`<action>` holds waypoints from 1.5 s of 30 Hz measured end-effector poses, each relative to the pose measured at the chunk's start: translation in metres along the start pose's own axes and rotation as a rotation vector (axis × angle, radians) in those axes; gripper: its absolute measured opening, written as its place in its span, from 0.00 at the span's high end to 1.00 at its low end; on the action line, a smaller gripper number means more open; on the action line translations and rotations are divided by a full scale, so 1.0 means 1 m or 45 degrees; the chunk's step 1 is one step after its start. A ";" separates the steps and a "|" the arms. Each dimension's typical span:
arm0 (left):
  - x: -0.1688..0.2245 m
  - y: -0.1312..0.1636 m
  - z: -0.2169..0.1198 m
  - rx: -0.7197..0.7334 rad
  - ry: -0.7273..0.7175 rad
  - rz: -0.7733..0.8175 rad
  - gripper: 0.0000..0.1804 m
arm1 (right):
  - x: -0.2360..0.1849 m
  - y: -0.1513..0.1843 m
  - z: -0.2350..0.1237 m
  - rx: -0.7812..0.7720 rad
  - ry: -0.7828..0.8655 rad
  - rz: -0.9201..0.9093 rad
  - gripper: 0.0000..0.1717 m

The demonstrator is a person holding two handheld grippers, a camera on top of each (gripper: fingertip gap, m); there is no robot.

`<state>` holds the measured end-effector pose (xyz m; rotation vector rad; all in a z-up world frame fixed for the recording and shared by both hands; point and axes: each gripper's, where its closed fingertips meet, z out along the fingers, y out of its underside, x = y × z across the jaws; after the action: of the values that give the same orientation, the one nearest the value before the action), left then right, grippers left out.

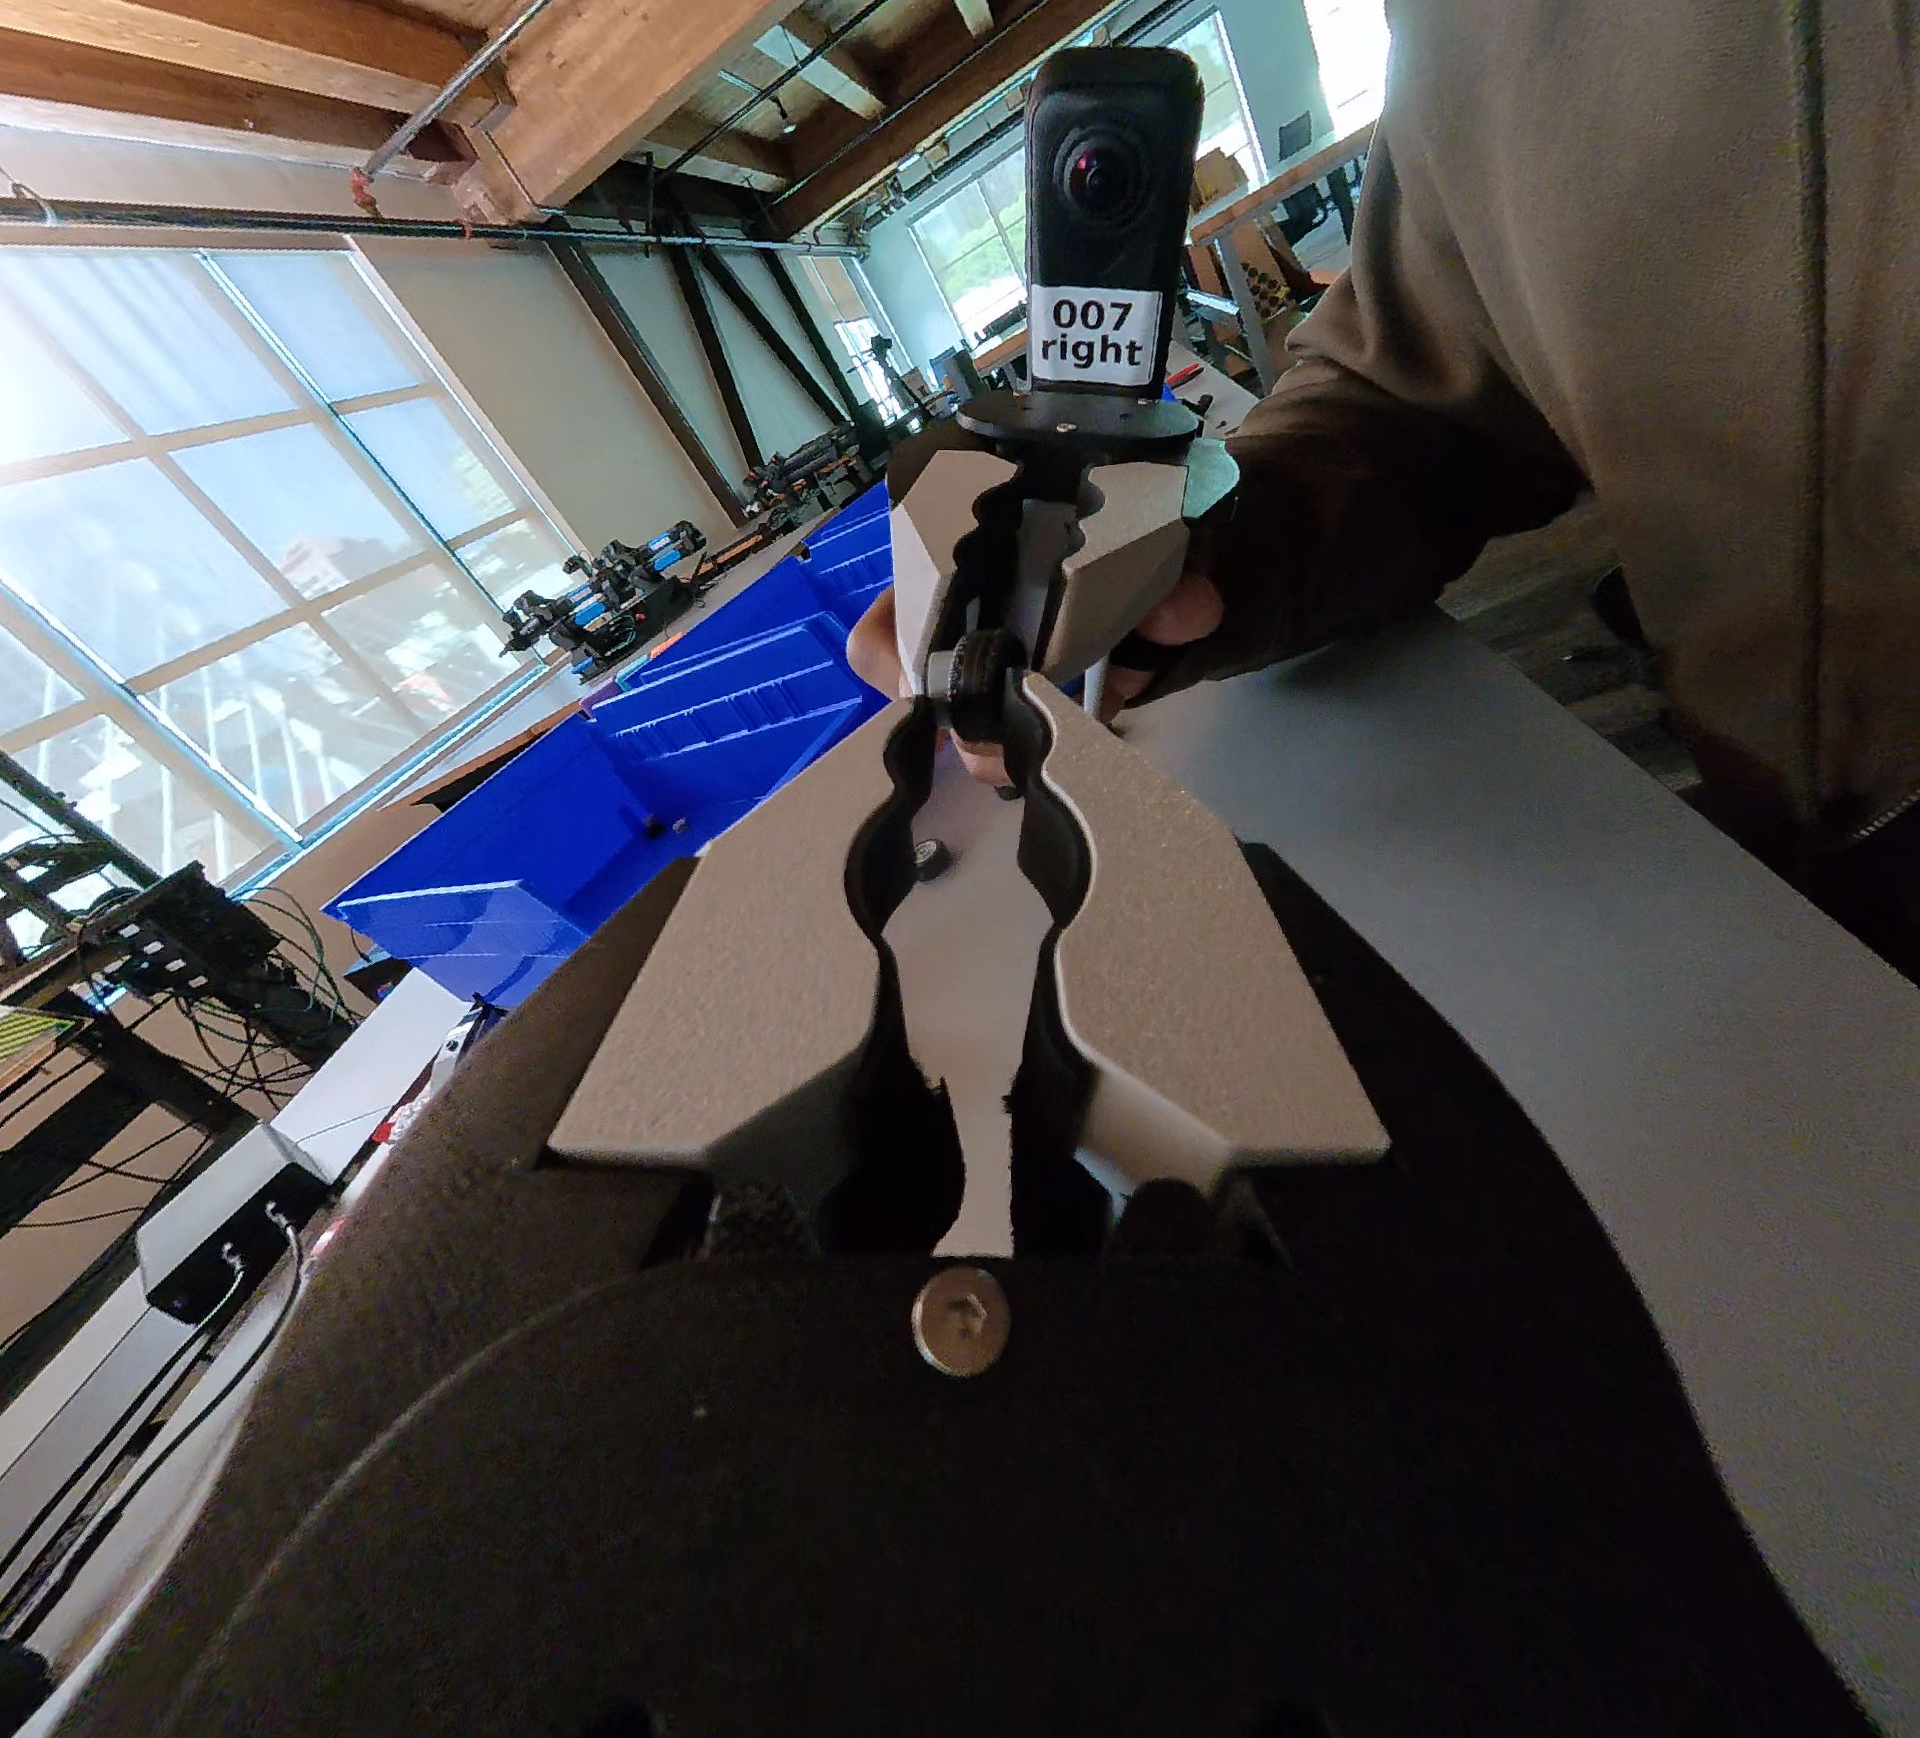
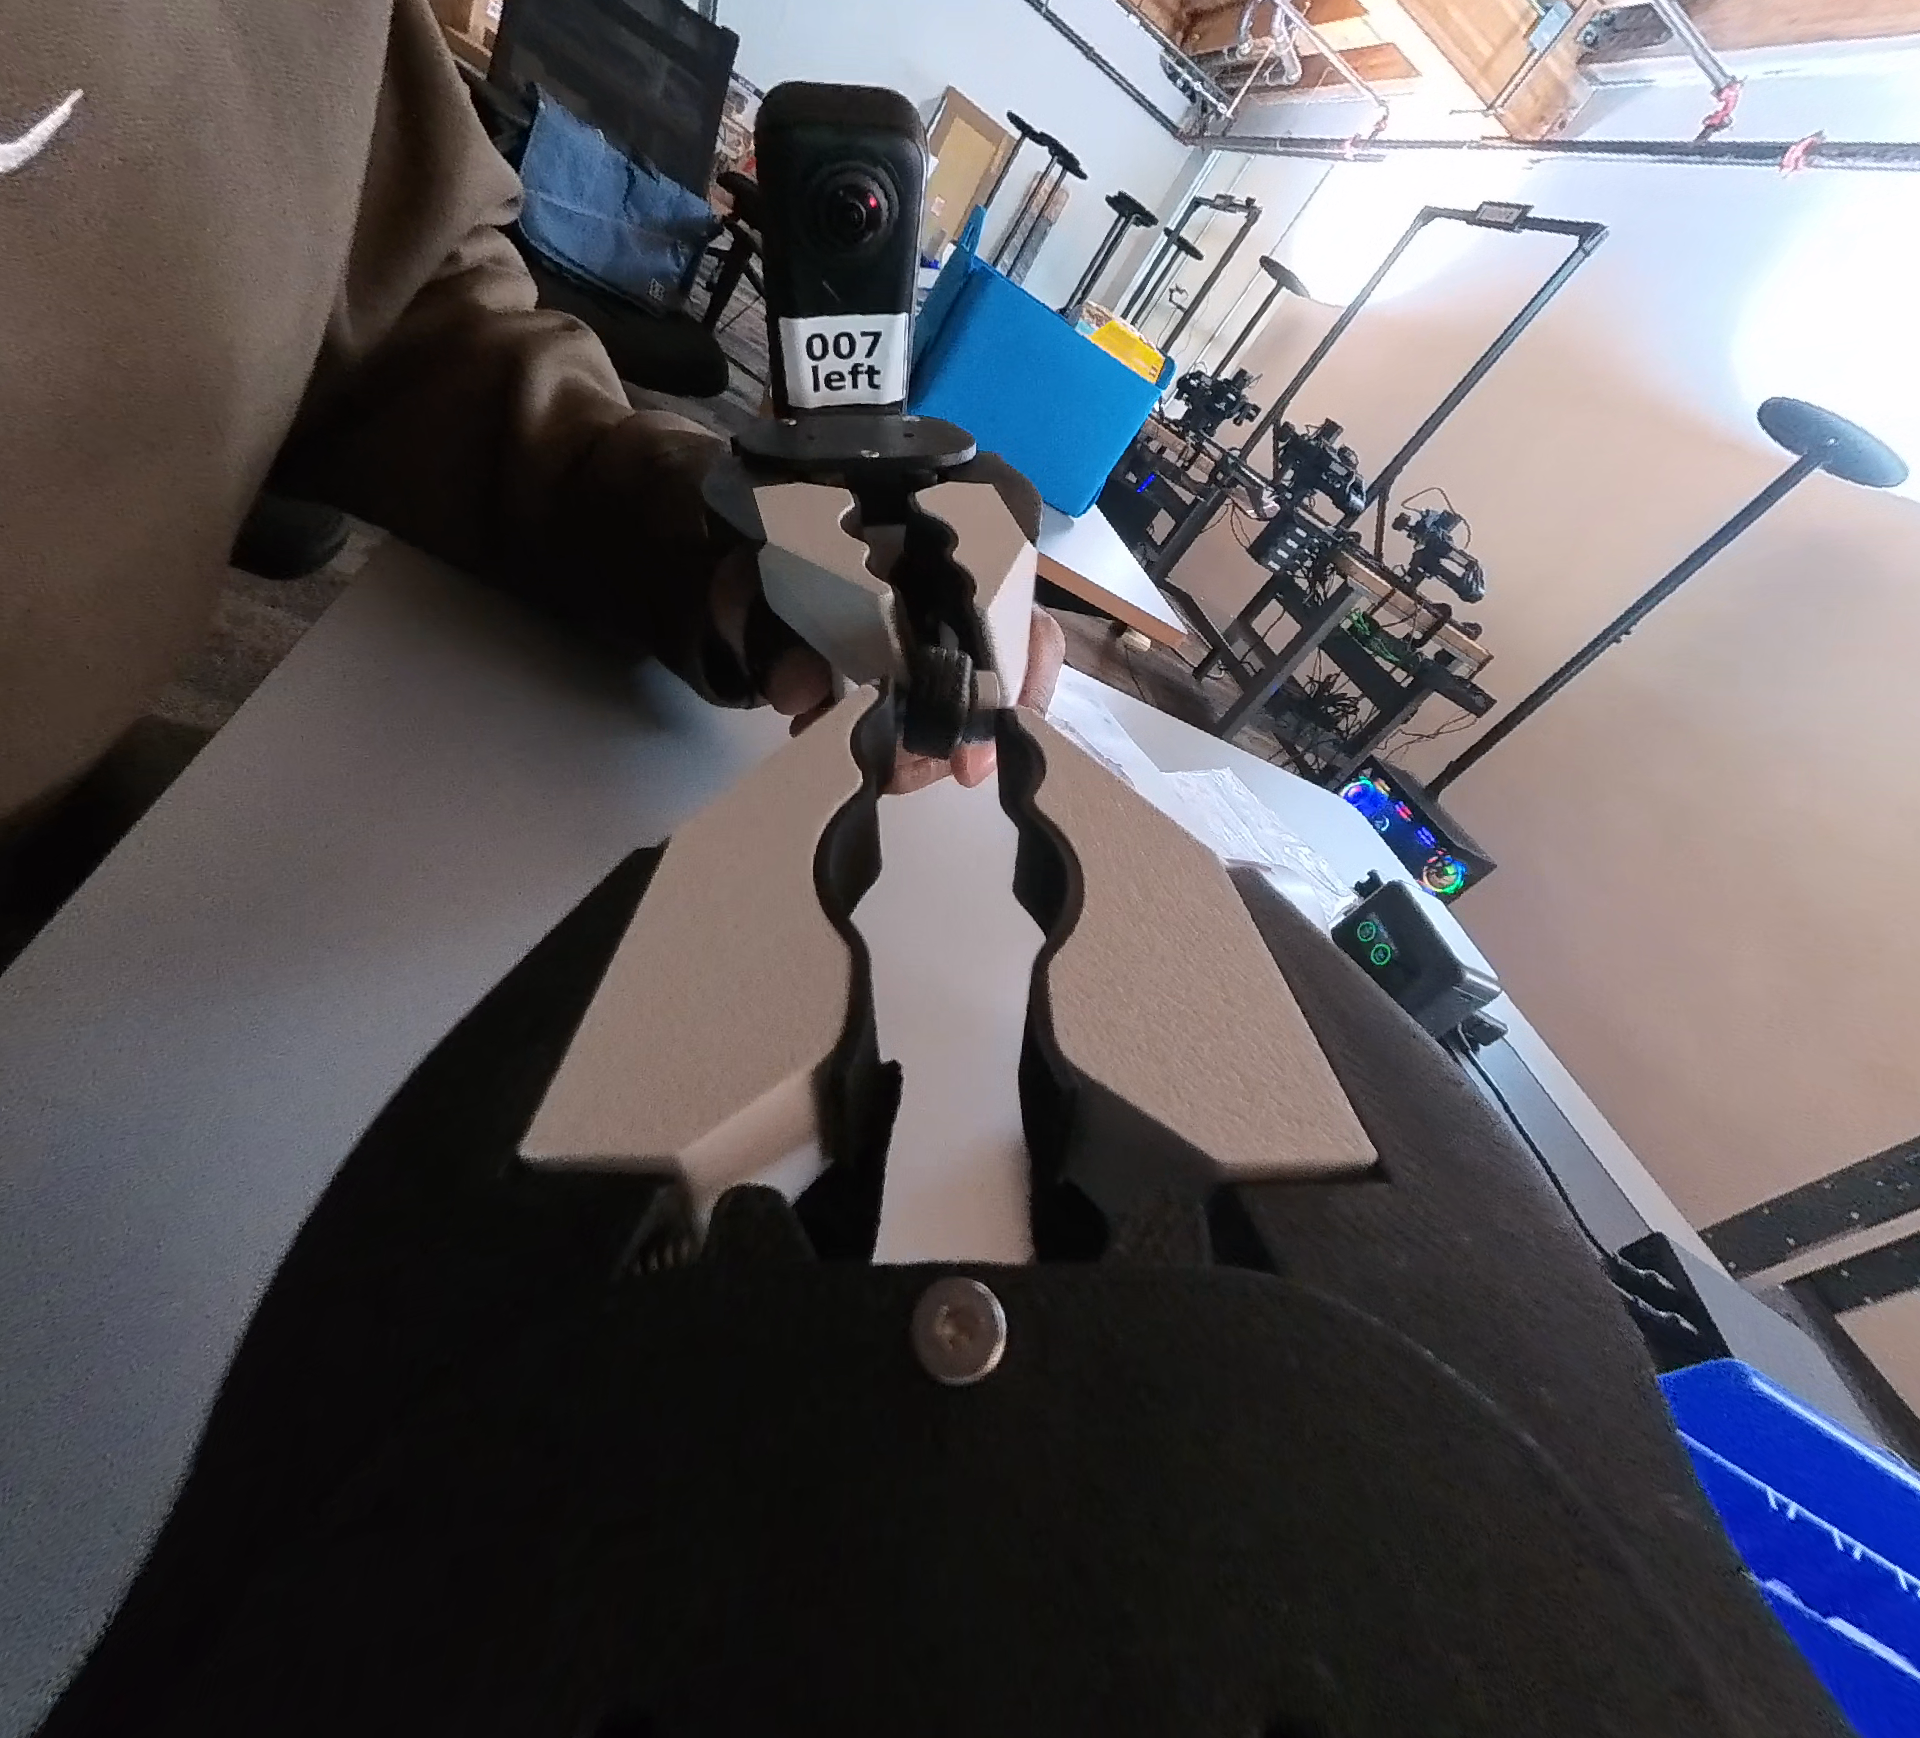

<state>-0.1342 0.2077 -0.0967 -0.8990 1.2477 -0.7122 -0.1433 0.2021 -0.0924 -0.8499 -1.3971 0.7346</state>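
My two grippers meet tip to tip above a grey table (image 1: 1403, 857). Between them is a small black knurled wheel (image 1: 985, 678) with a short silver stub on one side; it also shows in the right wrist view (image 2: 935, 689). My left gripper (image 1: 977, 699) is closed on the lower part of the wheel. My right gripper (image 2: 935, 714) is closed on the same piece from the opposite side, and it shows facing me in the left wrist view (image 1: 992, 652). The left gripper also shows in the right wrist view (image 2: 945, 649). A second small black wheel (image 1: 925, 857) lies on the table under the left fingers.
A large blue bin (image 1: 644, 805) stands along the table's far side, and its corner shows in the right wrist view (image 2: 1818, 1532). A dark device with green lights (image 2: 1403, 950) and clear plastic bags (image 2: 1226, 805) lie on the table. A person's sleeve (image 1: 1558, 338) is close by. My left and right fingertips are right by each other.
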 end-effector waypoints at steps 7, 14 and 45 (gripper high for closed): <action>0.005 -0.002 0.000 0.019 0.034 -0.009 0.93 | -0.004 -0.003 -0.002 0.031 -0.038 0.021 0.90; 0.013 -0.005 -0.001 0.051 0.109 -0.057 0.92 | -0.010 -0.007 -0.004 0.085 -0.152 0.187 0.91; 0.006 0.008 -0.002 -0.060 0.085 -0.080 0.92 | -0.004 0.004 -0.001 -0.053 -0.131 0.199 0.89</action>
<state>-0.1351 0.2057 -0.1064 -0.9636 1.3042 -0.7706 -0.1424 0.2008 -0.0982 -0.9736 -1.4531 0.8813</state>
